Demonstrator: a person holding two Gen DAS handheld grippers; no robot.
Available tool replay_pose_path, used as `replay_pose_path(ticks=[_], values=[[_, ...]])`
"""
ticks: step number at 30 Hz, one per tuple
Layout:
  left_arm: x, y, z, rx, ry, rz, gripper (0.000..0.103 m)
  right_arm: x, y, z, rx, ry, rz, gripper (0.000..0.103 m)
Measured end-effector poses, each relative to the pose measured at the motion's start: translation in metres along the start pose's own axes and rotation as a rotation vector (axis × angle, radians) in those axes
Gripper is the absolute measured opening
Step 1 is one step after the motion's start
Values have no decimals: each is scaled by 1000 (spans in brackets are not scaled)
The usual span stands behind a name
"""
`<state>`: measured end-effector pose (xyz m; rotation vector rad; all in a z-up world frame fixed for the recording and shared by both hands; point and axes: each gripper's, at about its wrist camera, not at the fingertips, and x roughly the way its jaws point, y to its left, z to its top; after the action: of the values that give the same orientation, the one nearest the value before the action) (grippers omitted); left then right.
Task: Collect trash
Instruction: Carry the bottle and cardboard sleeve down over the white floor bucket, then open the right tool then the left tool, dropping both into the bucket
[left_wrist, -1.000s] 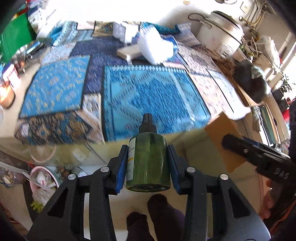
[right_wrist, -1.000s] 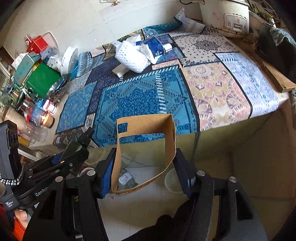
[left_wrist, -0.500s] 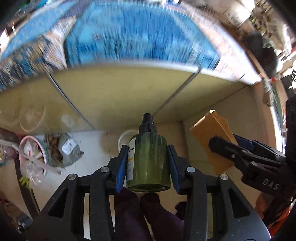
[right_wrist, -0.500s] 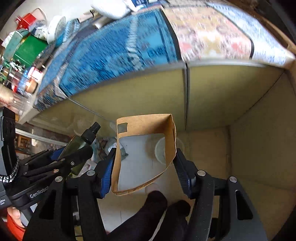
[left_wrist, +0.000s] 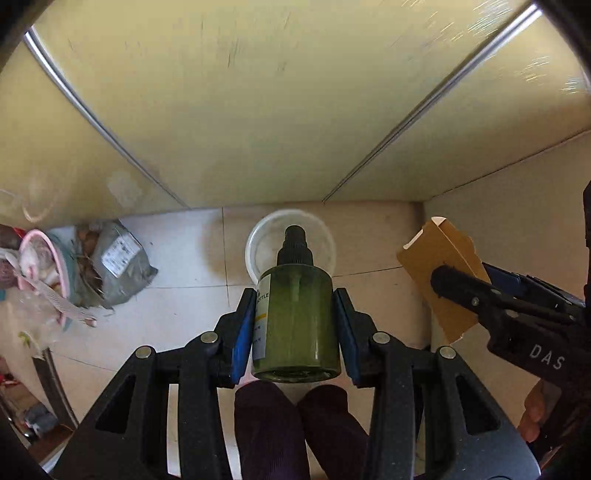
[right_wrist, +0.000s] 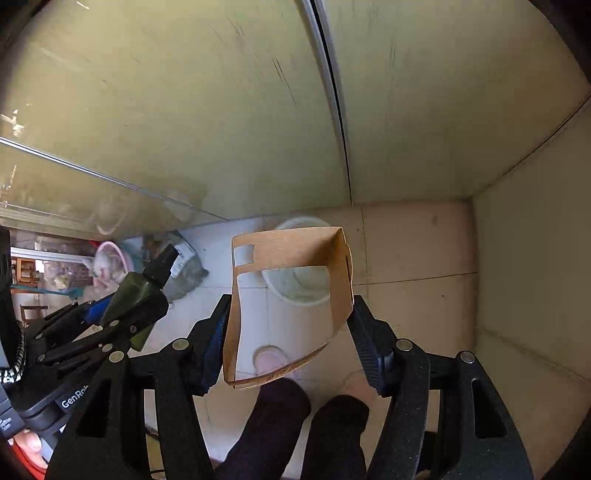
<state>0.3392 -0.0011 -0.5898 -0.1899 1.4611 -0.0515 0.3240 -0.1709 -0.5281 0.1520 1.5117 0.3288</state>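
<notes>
Nearest the cameras, the person's dark-trousered legs (left_wrist: 295, 432) are standing on the pale tiled floor (left_wrist: 177, 314). Just above them, the left gripper (left_wrist: 295, 325) is pinching a green spray bottle (left_wrist: 295, 321) by its sides between blue pads, black nozzle pointing away. Beside it, the right gripper (right_wrist: 288, 325) is squeezing an open brown cardboard sleeve (right_wrist: 291, 295) across its width; the floor is showing through its hollow middle. Each tool is appearing at the edge of the other's view, the two held close side by side but apart.

Beyond both held items, a white round bin (left_wrist: 291, 247) is sitting on the tiles at the foot of the yellowish cabinet doors (left_wrist: 258, 110), directly past the bottle's nozzle. Off to the left, a grey bag (left_wrist: 118, 266) and a pink-rimmed basket (left_wrist: 44, 266) stuffed with scraps are lying against the cabinet base.
</notes>
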Motion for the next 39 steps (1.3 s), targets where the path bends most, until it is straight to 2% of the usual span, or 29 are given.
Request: replay_pose_path(ticks=[7, 11, 17, 20, 26, 33, 37, 39], values=[[86, 32, -6, -76, 20, -1, 41, 94, -13, 9, 14, 64, 33, 61], [120, 43, -9, -116, 28, 7, 41, 123, -9, 10, -4, 83, 56, 64], [146, 49, -7, -138, 38, -8, 41, 146, -18, 16, -38, 131, 80, 71], [158, 50, -5, -131, 42, -10, 41, 152, -19, 19, -63, 135, 60, 72], [172, 49, 0, -128, 51, -33, 41, 146, -28, 22, -55, 126, 82, 73], [195, 38, 8, -81, 84, -54, 41, 119, -39, 25, -33, 54, 83, 73], [198, 31, 9, -80, 100, -52, 53, 105, -38, 24, -16, 24, 82, 73], [196, 31, 9, -78, 103, -50, 53, 96, -36, 24, -12, 14, 77, 73]])
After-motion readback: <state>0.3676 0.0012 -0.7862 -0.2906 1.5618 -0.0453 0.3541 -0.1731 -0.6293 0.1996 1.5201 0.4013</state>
